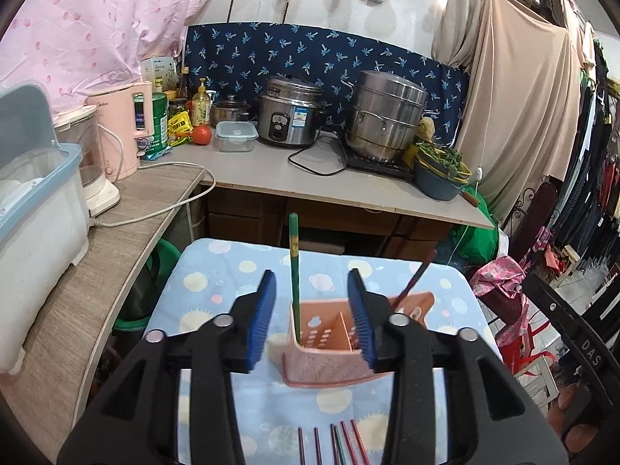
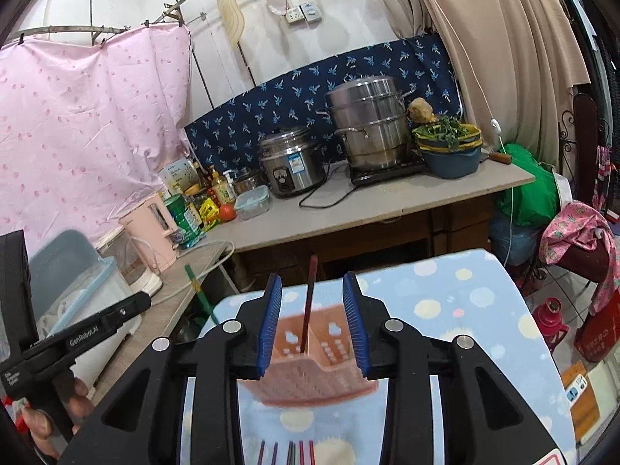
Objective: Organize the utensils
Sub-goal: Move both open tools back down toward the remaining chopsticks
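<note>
Two grippers up over the little table, both with jaws apart and nothing pinched. Left gripper [image 1: 312, 312] parted around the top of the green chopstick [image 1: 294, 267], pads clear of it on both sides. Right gripper [image 2: 312, 319] same deal: blue pads spread either side of the dark red chopstick [image 2: 309, 302], not touching it.

Both sticks parked in the pink utensil holder [image 1: 329, 348], a perforated plastic caddy with a divider down the middle. Green one standing nearly upright in the left compartment; red one leaning off to the right in the left wrist view, and can't tell for sure which slot its tip sits in. Holder blurry in the right wrist view.

Closer to the cameras, a loose row of chopsticks [image 1: 333, 441] lying flat on the blue dotted cloth [image 1: 217, 283], mostly dark red or purple with one green in the mix, tips poking out between the gripper arms. Hard to count exactly.

Further out: grey counter [image 1: 348, 178] behind the table, with a rice cooker [image 1: 290, 116], a tall stacked steel steamer pot [image 1: 387, 116] on a black hob, a blue basin of greens [image 1: 440, 172] at the right end, a clear lidded food box [image 1: 236, 136] and a tomato [image 1: 202, 134] beside it. Pink kettle [image 1: 122, 128] and a white dish bin with blue lid [image 1: 35, 209] off on the left shelf. Pink sheet and navy patterned fabric along the wall.
</note>
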A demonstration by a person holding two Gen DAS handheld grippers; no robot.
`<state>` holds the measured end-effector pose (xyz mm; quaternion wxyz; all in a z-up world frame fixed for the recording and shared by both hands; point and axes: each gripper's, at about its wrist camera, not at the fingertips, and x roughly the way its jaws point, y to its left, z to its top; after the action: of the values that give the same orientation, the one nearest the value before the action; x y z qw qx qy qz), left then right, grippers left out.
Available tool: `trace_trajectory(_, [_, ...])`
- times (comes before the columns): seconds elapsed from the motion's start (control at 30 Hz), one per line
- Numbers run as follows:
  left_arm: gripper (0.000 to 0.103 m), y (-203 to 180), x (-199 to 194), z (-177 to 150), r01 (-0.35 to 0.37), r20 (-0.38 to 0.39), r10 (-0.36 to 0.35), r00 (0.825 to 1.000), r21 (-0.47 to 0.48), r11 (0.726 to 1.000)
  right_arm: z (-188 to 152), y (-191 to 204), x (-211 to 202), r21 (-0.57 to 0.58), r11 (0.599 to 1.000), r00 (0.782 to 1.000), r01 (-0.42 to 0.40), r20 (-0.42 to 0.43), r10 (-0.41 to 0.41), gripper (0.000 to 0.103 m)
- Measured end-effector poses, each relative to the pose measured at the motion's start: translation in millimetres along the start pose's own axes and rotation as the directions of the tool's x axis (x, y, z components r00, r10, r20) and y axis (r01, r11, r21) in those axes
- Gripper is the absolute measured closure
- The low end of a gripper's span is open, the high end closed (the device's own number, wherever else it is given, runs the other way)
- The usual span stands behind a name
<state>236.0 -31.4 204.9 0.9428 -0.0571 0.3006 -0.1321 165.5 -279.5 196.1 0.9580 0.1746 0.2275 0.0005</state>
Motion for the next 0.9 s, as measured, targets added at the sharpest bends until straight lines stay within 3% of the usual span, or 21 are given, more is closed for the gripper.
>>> trace_trajectory(0.07, [0.056, 0.1, -10.4, -13.6, -0.004, -0.005, 0.004, 1.000, 0.005, 1.000, -16.0, -4.7, -11.5, 0.004, 1.000, 1.000, -0.001, -0.030, 0.002, 0.070])
trace_trajectory(0.3, [0.055, 6.6, -32.5, -74.5, -0.036, -0.080, 0.038, 0.996, 0.030, 0.999, -91.6, -19.4, -43.5, -0.007, 1.000, 0.987, 0.023, -0.160, -0.023, 0.070])
trace_trajectory(0.6, [0.055, 13.1, -39.3, -166.7, -0.056, -0.231, 0.066, 0.971, 0.049, 0.997, -194.5, -22.6, -69.5, -0.113, 0.991, 0.943, 0.074, -0.314, -0.106, 0.070])
trace_trajectory(0.9, [0.055, 23.9, -38.3, -228.1, -0.069, -0.326, 0.080, 0.942, 0.047, 0.997, -255.5, -14.5, -62.6, -0.152, 0.987, 0.897, 0.055, -0.427, -0.116, 0.072])
